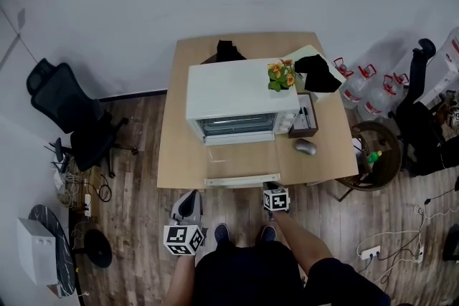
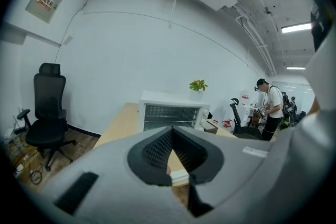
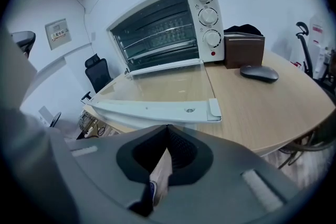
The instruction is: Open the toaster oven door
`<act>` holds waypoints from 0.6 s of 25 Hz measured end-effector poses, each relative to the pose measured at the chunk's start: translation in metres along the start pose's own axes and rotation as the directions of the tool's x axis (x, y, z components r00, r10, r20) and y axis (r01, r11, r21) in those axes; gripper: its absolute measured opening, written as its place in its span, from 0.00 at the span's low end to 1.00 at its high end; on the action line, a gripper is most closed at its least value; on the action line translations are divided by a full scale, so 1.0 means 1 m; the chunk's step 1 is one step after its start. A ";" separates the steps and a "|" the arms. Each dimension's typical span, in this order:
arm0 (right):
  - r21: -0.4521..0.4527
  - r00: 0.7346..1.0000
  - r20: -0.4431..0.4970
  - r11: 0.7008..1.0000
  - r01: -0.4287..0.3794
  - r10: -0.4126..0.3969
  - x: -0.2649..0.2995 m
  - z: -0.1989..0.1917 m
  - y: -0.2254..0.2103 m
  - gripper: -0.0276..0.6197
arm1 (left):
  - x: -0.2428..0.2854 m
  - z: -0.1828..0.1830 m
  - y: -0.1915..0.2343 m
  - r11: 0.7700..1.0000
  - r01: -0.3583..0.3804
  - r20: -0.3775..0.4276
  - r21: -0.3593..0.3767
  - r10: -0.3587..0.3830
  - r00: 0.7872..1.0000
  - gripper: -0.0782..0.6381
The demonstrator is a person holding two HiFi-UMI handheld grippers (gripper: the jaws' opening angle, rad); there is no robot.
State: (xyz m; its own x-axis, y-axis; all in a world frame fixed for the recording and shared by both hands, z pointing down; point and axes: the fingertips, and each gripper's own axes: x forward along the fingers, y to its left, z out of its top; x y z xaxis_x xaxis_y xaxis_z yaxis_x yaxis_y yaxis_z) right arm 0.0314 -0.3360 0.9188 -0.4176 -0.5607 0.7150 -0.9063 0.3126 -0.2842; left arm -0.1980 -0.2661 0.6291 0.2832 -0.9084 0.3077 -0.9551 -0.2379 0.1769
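1. The white toaster oven sits mid-table on the light wooden table. Its glass door is already down, lying flat, with its white handle bar at the table's front edge. I judge the task done.
2. My left gripper is held back off the table, jaws pressed together at the tips with nothing between them.
3. My right gripper is just short of the handle bar, not touching it, jaws likewise closed and empty.
4. Risks: the door reaches right out to the edge where I stand. A careless lift of the right gripper could knock the handle bar from below and swing the door back up, while leaning on it could strain the hinges or tip the oven forward.
5. Count: one oven, one door, three round white knobs, one grey computer mouse, one brown box, one potted plant with orange flowers — and two grippers.
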 end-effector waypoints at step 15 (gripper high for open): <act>0.021 0.998 -0.030 0.998 -0.060 0.061 -0.001 -0.001 0.000 0.06 | 0.004 0.000 0.000 1.000 0.012 -0.001 -0.002 -0.012 1.000 0.10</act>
State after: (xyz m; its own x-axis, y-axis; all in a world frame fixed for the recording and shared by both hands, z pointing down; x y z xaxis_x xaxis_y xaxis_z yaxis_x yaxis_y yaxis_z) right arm 0.0320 -0.3348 0.9189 -0.4696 -0.5177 0.7152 -0.8808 0.3294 -0.3400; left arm -0.1972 -0.2698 0.6308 0.2944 -0.9051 0.3069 -0.9516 -0.2477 0.1822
